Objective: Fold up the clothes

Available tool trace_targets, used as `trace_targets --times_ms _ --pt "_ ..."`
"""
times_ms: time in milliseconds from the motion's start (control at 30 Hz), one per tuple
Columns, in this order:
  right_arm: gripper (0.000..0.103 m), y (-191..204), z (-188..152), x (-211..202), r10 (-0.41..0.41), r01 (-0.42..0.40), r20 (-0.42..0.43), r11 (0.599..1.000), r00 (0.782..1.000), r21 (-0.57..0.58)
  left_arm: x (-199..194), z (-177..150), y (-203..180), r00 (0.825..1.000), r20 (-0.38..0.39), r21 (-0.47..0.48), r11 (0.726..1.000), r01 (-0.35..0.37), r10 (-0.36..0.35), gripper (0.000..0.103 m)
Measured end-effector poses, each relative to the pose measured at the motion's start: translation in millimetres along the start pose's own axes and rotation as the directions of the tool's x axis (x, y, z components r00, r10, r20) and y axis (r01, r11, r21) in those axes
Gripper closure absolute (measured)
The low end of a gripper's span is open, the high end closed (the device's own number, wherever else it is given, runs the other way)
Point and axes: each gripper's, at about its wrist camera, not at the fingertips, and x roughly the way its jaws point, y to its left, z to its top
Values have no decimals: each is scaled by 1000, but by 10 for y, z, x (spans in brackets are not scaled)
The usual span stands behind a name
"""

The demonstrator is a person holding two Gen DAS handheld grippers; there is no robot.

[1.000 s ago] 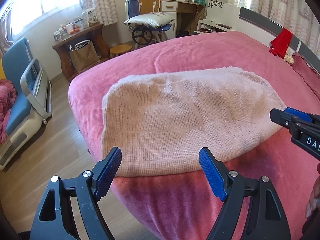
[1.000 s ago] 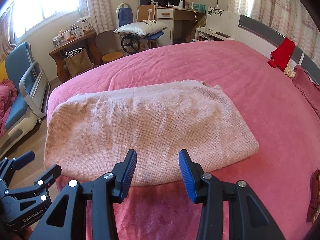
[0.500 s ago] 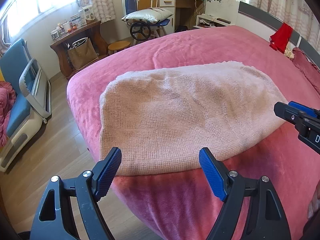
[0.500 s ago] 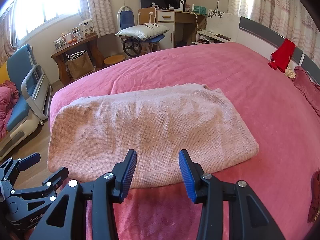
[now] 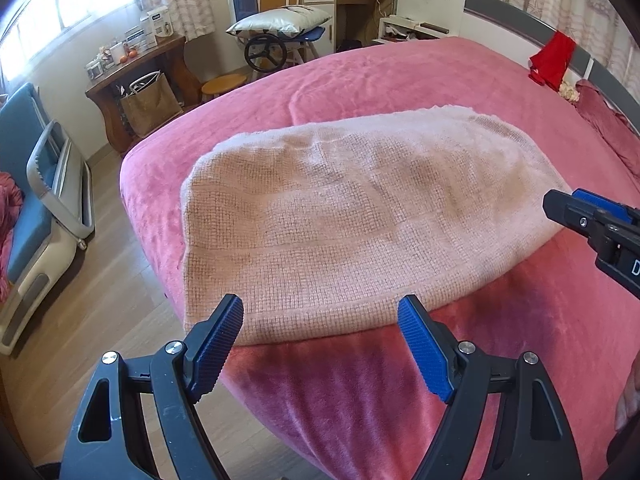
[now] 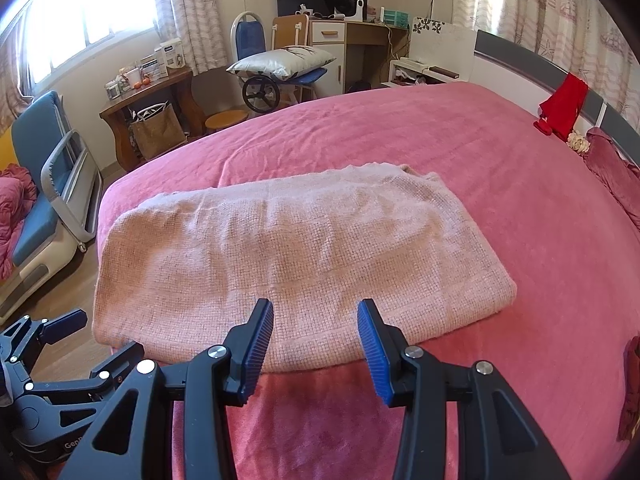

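A folded pale pink knitted garment [image 5: 352,216] [image 6: 296,260] lies flat on the pink bedspread [image 5: 400,76] [image 6: 520,208], close to the bed's near corner. My left gripper [image 5: 320,328] hovers open just short of the garment's near edge, nothing between its blue pads. My right gripper [image 6: 316,332] is also open and empty, its tips over the garment's near hem. In the left wrist view the right gripper [image 5: 592,216] pokes in from the right edge. In the right wrist view the left gripper [image 6: 44,344] shows at the lower left.
The bed's corner drops to a wooden floor [image 5: 80,300] on the left. A blue chair [image 6: 44,184] stands beside the bed. A red cloth [image 6: 564,104] hangs on the headboard. A wooden side table [image 6: 148,96], a desk and a chair with a pillow [image 6: 280,60] line the far wall.
Both grippers have drawn back and risen slightly from the garment; more of the room shows above the bed. The garment has not moved and both stay open.
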Motion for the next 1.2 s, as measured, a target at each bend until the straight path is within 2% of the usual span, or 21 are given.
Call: trace_targets --times_ms 400,633,733,800,900,1000,1133,1200 --pt "59 -10 -8 3 9 -9 2 1000 1000 12 -35 43 -18 992 3 23 992 124 -124 22" --pt "59 4 7 -5 -5 5 4 1000 1000 0 -208 70 -9 970 95 38 974 221 -224 22" --pt "59 11 4 -36 -18 18 13 1000 1000 -11 -301 86 -51 977 147 69 987 145 -154 22" --pt "59 2 -1 -47 -20 21 15 1000 1000 -12 -354 115 -68 980 151 90 989 114 -126 21" --pt "59 -28 -11 -48 -13 13 19 1000 1000 2 -422 149 -91 982 160 107 991 80 -96 12" --pt "59 -47 -23 -34 -2 2 15 1000 1000 14 -487 181 -112 983 169 120 992 49 -69 11" --pt "59 -44 -19 -40 3 -3 23 1000 1000 15 -650 158 -38 974 226 100 995 -12 -11 11" --pt "59 -42 -14 -46 9 -10 25 1000 1000 19 -705 166 -6 970 242 73 997 -18 -1 11"
